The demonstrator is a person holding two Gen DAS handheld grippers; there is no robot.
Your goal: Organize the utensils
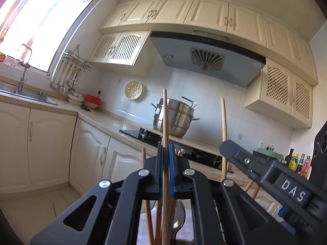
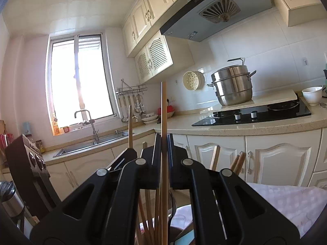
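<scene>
My left gripper [image 1: 166, 150] is shut on a wooden chopstick [image 1: 165, 118] that stands upright between its blue pads. My right gripper [image 2: 163, 140] is shut on another wooden chopstick [image 2: 164, 106], also upright. In the left wrist view the right gripper [image 1: 265, 169] shows at the right with its chopstick [image 1: 224, 122]. In the right wrist view the left gripper's finger [image 2: 124, 157] shows at the left with its chopstick [image 2: 130, 126]. Below both grippers several more chopsticks [image 2: 151, 220] and a metal spoon [image 1: 178, 218] stand bunched together; their holder is hidden.
A kitchen counter [image 2: 255, 125] carries a black gas hob [image 2: 253, 114], a steel steamer pot [image 2: 233, 85] and a white bowl [image 2: 312, 95]. A sink with tap [image 2: 90, 140] is under the window. Sauce bottles [image 1: 296, 162] stand at right. A pink-white cloth [image 2: 286, 202] lies below.
</scene>
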